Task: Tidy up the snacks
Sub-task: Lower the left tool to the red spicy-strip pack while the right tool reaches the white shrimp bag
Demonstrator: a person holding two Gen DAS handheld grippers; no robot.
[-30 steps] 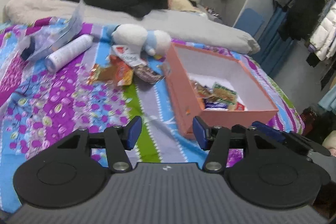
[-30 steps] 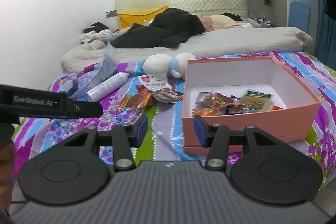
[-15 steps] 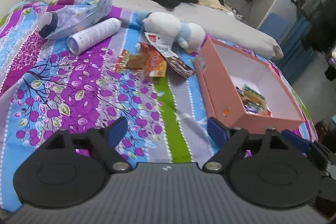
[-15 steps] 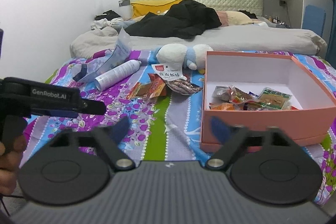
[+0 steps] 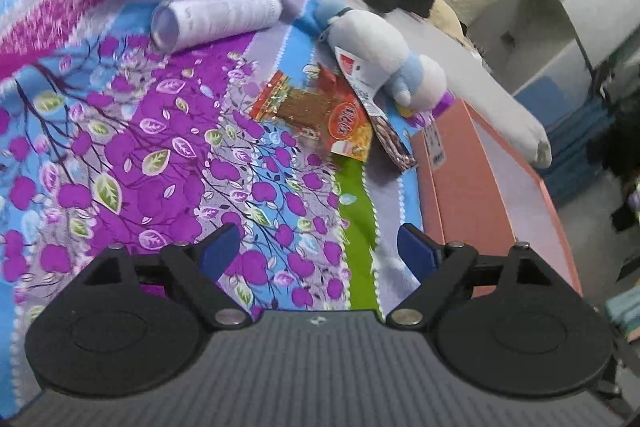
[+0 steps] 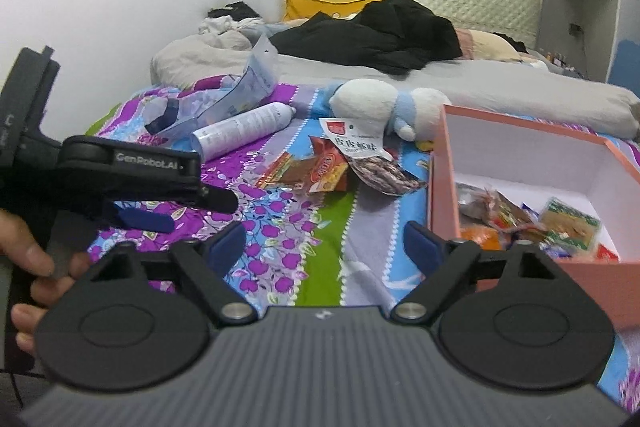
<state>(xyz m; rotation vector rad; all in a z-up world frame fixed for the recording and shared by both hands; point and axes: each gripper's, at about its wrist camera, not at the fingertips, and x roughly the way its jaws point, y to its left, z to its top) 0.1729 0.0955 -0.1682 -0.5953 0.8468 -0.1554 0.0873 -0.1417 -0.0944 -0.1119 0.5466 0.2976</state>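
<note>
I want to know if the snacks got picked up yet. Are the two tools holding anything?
No. The left tool is open with only bedspread between its fingers. The right tool is empty too, its jaws closing on nothing. The loose snack packets lie untouched.

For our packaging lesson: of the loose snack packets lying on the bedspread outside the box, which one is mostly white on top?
The white-topped packet, nearest the plush toy. Its upper part is white with a red mark and dark print; the packets beside it are red and orange.

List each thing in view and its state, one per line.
pink box: open, partly filled with snacks
loose snack packets: lying on the bedspread beside the box
spray can: lying on its side
left gripper: open, empty
right gripper: closing, empty
</note>
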